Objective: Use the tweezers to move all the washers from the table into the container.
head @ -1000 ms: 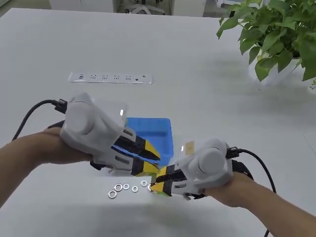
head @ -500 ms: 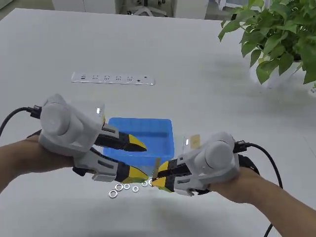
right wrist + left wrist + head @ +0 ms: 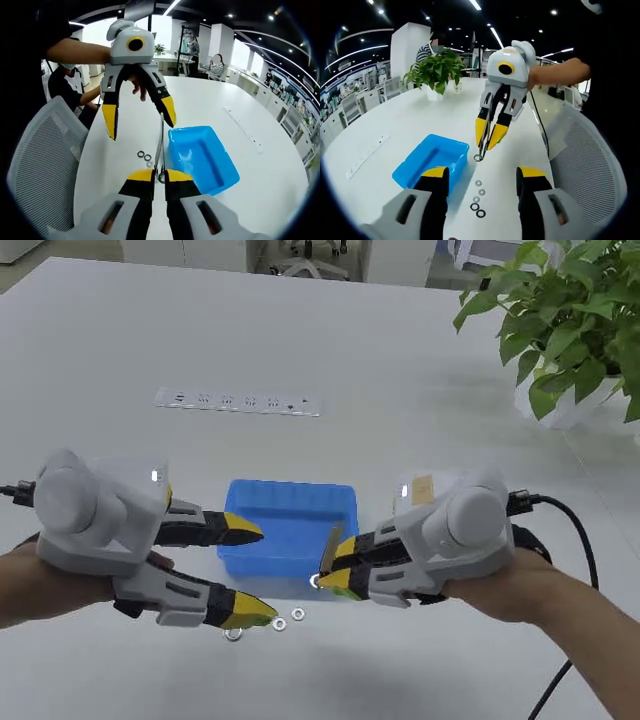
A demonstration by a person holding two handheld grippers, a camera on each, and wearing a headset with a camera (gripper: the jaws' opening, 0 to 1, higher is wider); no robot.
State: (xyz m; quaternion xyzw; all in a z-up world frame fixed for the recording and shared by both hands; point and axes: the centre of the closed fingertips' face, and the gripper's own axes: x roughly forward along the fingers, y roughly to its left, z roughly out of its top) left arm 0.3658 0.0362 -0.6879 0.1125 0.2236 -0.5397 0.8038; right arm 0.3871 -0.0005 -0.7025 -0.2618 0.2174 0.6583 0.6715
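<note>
right gripper | slim metal tweezers | ring washer | blue rectangular container

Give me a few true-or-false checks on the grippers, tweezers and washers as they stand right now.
1. The right gripper is shut on the tweezers. True.
2. The left gripper is shut. False: its jaws stand open and hold nothing.
3. A washer hangs at the tweezers' tip. True.
4. Nothing is left on the table to pick up. False: loose washers lie on it beside the blue container.
5. The power strip sits between the container and the grippers. False: it lies beyond the container, on its far side.
</note>
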